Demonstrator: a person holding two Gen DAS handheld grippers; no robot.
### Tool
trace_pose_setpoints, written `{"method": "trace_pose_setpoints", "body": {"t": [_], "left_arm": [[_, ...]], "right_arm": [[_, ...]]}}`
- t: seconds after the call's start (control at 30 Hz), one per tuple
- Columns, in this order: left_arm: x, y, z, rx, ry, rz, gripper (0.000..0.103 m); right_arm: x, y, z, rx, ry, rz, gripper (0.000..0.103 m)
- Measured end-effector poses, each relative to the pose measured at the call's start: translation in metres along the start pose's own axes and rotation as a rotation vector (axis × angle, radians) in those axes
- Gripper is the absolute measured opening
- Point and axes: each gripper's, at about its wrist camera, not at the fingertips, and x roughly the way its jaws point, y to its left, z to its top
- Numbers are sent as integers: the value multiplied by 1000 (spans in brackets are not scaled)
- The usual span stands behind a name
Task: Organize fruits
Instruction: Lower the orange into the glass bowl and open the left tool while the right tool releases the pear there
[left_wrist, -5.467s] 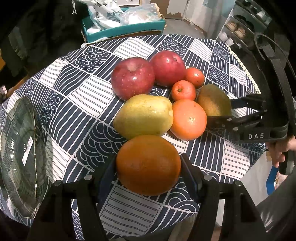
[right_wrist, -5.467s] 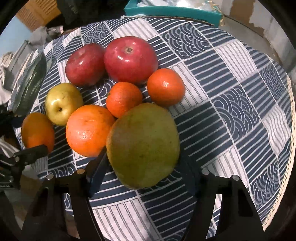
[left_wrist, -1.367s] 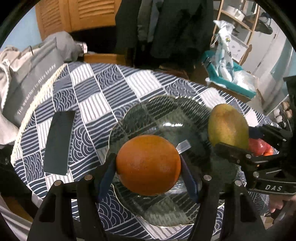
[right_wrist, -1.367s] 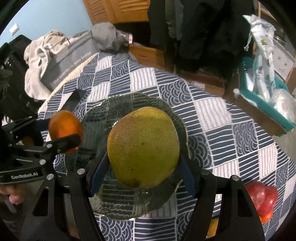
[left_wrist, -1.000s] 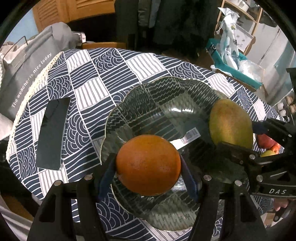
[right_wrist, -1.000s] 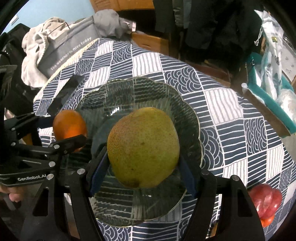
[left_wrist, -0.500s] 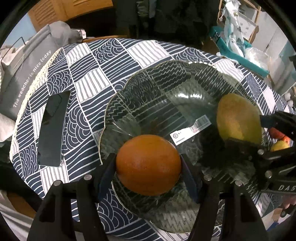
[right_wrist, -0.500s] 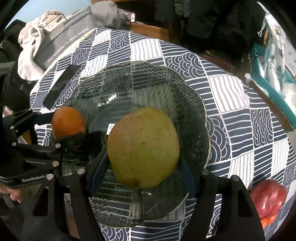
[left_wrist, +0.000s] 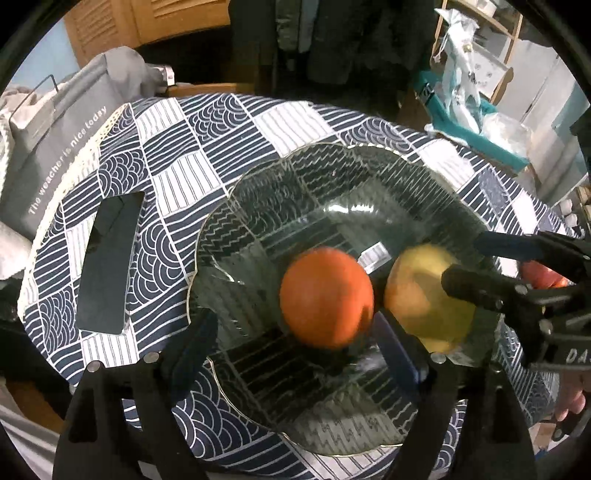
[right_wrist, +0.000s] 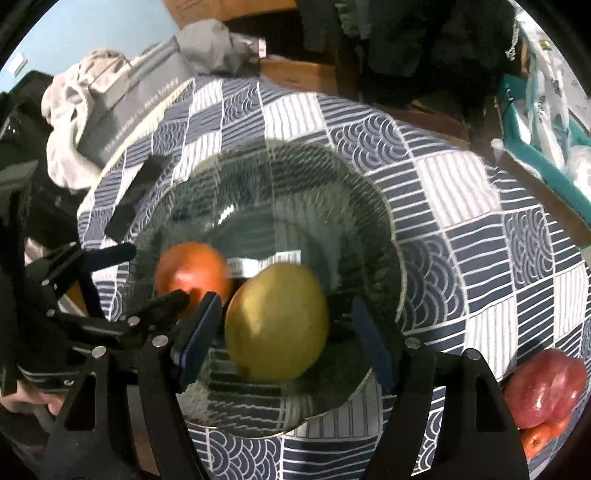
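An orange lies blurred in the glass bowl, free between the fingers of my left gripper, whose jaws are opening wide. Touching its right side is a green-yellow mango, and my right gripper reaches over it. In the right wrist view the mango rests in the bowl between the opening jaws of my right gripper, with a gap at each pad. The orange sits left of it, under my left gripper.
Red apples and a small orange fruit remain on the patterned cloth at the right. A black phone lies left of the bowl. A grey bag and a teal tray stand beyond the table edge.
Both pairs of jaws have spread apart and let go. The orange has rolled right against the mango, and both fruits now lie in the bowl.
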Motion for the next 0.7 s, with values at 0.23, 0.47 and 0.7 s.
{"method": "trace_pose_setpoints", "body": {"t": [0.23, 0.47, 0.7], "left_arm": [[-14, -9, 1, 22, -14, -17, 88], [-41, -22, 3, 52, -72, -40, 88], [-68, -35, 5, 63, -123, -88, 88]], "right_arm": [[-18, -3, 4, 27, -43, -5, 74], [-43, 1, 6, 30, -99, -56, 78], [-78, 1, 0, 22, -152, -139, 80]]}}
